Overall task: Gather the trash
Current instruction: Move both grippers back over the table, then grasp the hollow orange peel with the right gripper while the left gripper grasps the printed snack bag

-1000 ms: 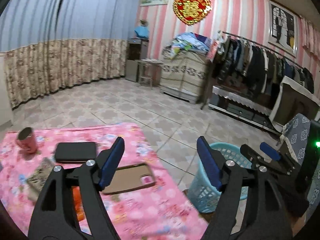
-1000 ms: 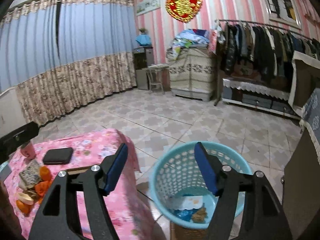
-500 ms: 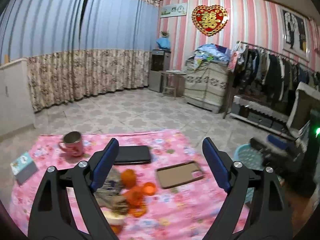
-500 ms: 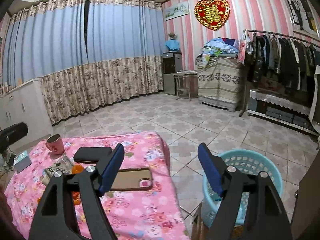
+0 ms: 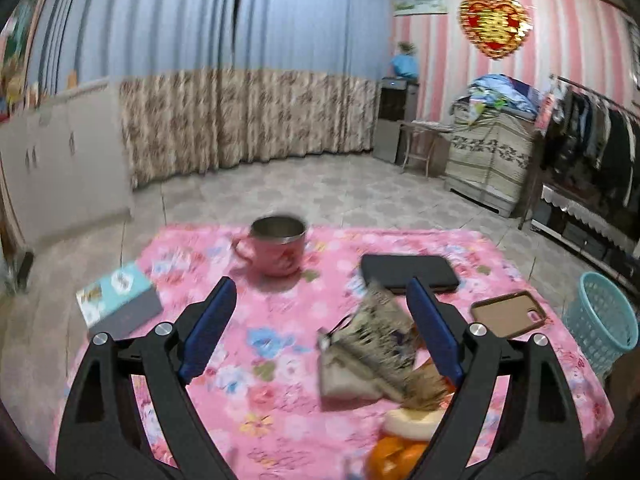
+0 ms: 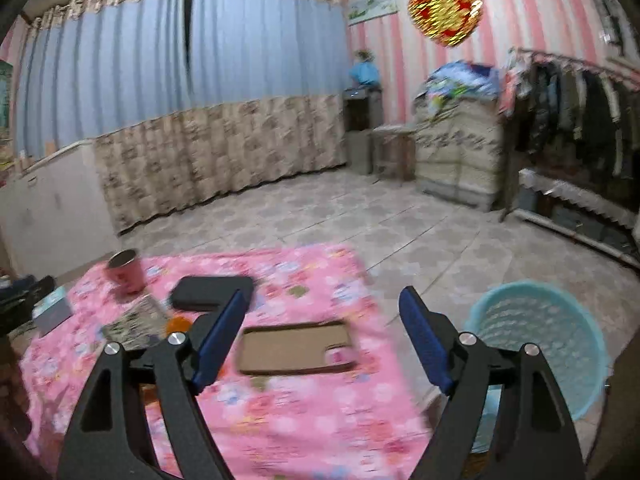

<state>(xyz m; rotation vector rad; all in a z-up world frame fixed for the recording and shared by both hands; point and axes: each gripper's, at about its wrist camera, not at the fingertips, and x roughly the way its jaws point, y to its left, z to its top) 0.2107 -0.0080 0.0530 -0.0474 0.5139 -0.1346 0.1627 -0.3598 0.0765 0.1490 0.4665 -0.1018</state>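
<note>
A crumpled patterned wrapper (image 5: 372, 344) lies on the pink floral tablecloth (image 5: 256, 392), with orange peels (image 5: 396, 456) and a pale scrap (image 5: 408, 420) just in front of it. My left gripper (image 5: 320, 328) is open and empty above the cloth, the wrapper by its right finger. My right gripper (image 6: 324, 336) is open and empty above the table's right part. The wrapper also shows in the right wrist view (image 6: 136, 320). A teal mesh trash basket (image 6: 540, 340) stands on the floor right of the table; it also shows in the left wrist view (image 5: 600, 332).
On the cloth are a pink metal mug (image 5: 278, 246), a black case (image 5: 408, 272), a brown phone case (image 6: 296, 348) and a small teal box (image 5: 118, 300). Beyond is tiled floor, curtains, a cabinet at left, a clothes rack at right.
Both grippers have swung left from the basket toward the table. The left one has come down closer over the wrapper and peels. Both stayed open.
</note>
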